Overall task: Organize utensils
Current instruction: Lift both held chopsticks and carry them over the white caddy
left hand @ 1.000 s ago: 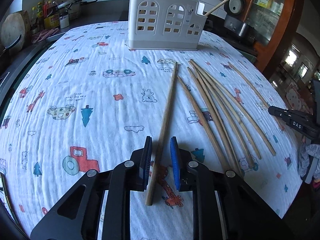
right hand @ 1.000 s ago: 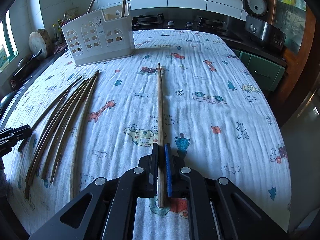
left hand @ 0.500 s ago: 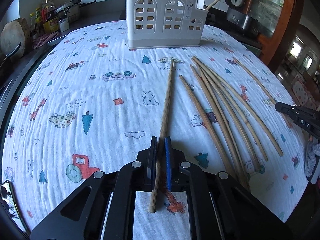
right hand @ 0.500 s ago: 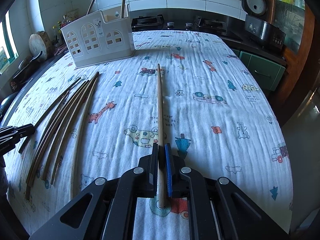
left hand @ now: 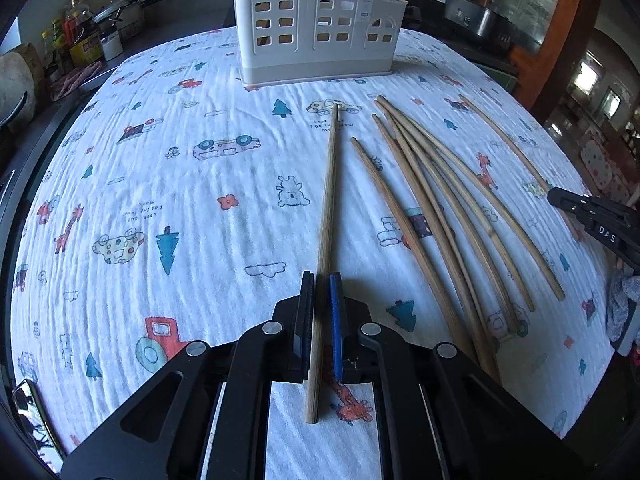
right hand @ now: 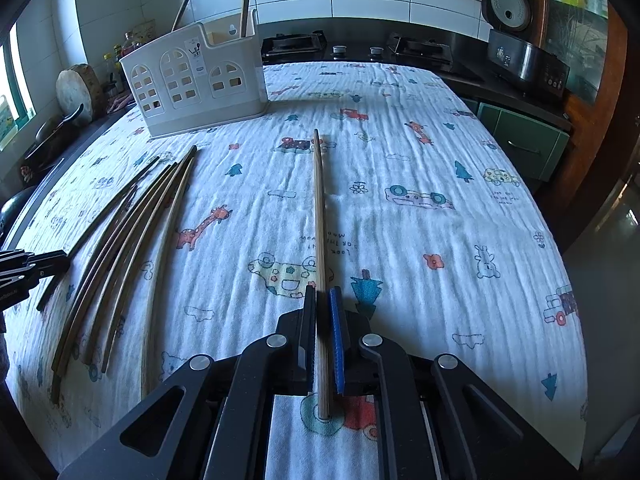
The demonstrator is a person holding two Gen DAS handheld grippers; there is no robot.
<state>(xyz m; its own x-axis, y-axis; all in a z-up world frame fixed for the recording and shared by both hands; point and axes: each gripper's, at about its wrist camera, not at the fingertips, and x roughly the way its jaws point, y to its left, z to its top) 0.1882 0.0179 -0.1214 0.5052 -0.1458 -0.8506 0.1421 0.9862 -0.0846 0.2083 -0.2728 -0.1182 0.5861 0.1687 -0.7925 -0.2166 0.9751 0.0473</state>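
L gripper [left hand: 320, 292] jaws just closed, now clamp chopstick [left hand: 329, 200] | R gripper [right hand: 323, 300] unchanged, clamps chopstick [right hand: 319, 208]

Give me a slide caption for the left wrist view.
Left tool shut on one chopstick, holder ahead, loose chopsticks alongside.

Crinkled white cotton-like tablecloth [left hand: 208, 184], matt and printed with cartoon animals, covers the table. Bamboo-looking chopsticks [left hand: 448, 208] lie bare and matt. The utensil holder [left hand: 316, 28] is smooth off-white plastic. Matt black plastic on the left gripper [left hand: 320, 304], with ribbed blue pads.
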